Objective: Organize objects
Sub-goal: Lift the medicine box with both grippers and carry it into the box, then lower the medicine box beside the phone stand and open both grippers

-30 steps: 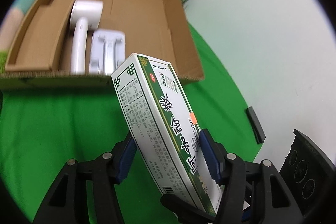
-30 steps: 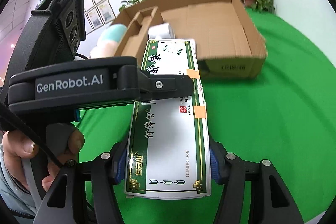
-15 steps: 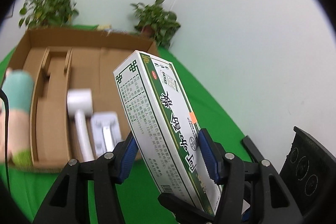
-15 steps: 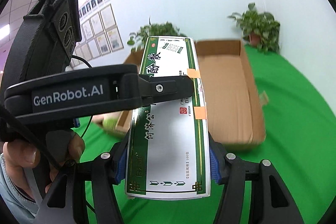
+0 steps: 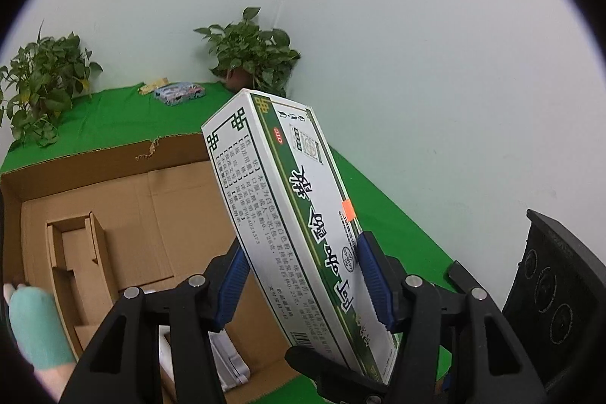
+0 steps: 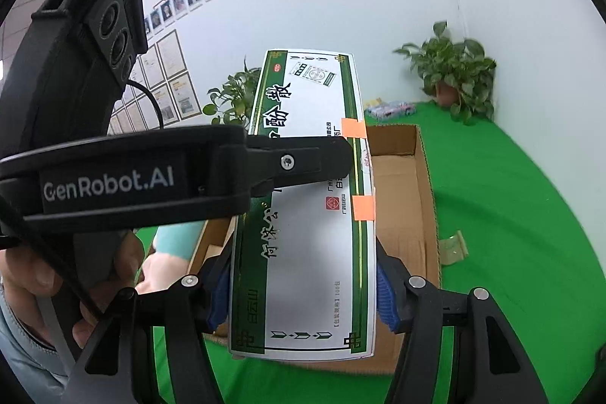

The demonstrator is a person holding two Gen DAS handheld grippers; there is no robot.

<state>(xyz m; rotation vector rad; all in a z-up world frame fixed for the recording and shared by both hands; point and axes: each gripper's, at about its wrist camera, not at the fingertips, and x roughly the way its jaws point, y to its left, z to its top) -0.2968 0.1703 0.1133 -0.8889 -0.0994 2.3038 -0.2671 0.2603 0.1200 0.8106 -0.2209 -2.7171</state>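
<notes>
Both grippers have tilted up since the earlier frame; the cardboard box (image 5: 163, 199) now sits lower in view, more wall showing. The left gripper (image 5: 303, 279) and right gripper (image 6: 301, 294) both have jaws pinching the green-and-white medicine box (image 5: 288, 211), held in the air above the cardboard box on the green surface (image 6: 503, 214). Potted plants (image 5: 253, 55) stand at the back.

white medicine box (image 6: 310, 214) — green borders, black characters, orange tape; brown cardboard box (image 5: 170, 199) — green cloth (image 6: 511, 214)
</notes>
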